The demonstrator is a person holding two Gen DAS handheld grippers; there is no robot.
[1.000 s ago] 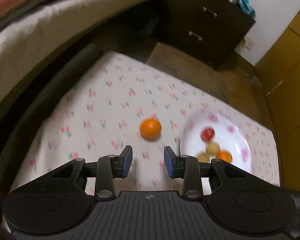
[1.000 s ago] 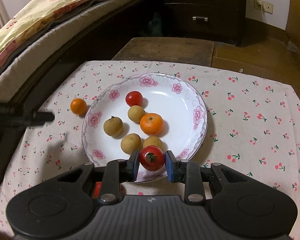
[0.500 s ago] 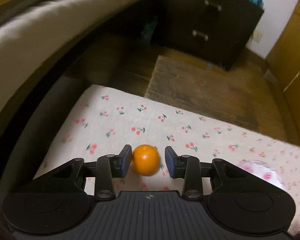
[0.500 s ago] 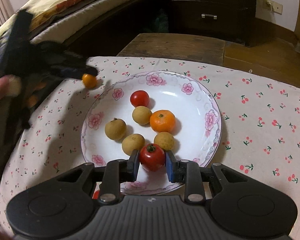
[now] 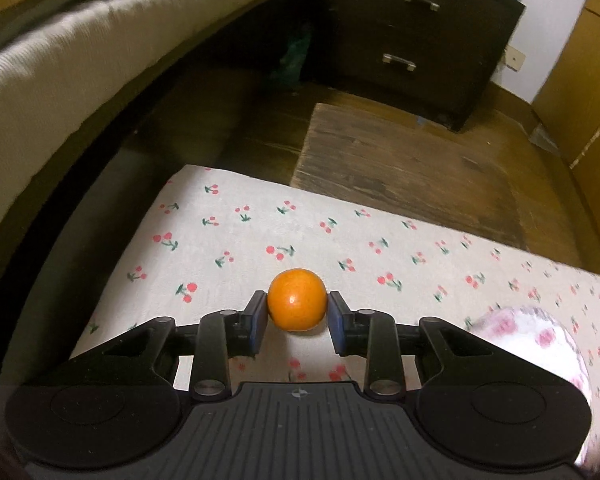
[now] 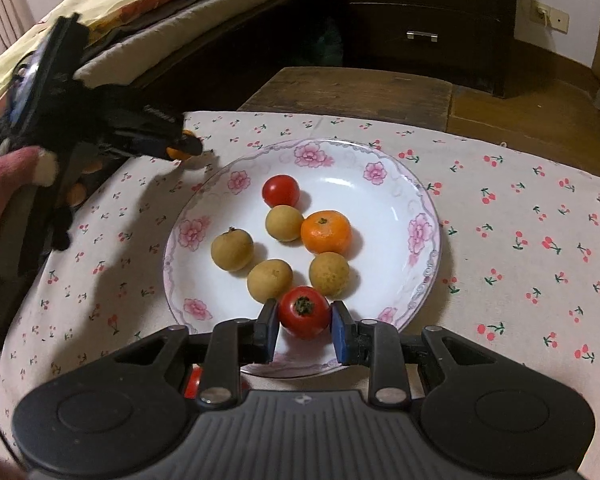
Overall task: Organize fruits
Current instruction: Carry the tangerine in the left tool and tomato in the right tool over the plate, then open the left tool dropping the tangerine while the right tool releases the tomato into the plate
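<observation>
The left tongs (image 5: pixel 297 312) pinch a small orange (image 5: pixel 297 299) over the tabletop; the right tongs (image 6: pixel 305 326) grip a tomato (image 6: pixel 304 311) above the plate (image 6: pixel 404 276).

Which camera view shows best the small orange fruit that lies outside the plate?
The left wrist view: the small orange fruit fills the gap between the left gripper's pads, sharp and unhidden. In the right wrist view it is only a blurred sliver behind that gripper's fingertips.

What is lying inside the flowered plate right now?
In the plate: four tan round fruits, one orange mandarin and a red tomato. The right gripper and its own tomato hide the near rim.
</observation>
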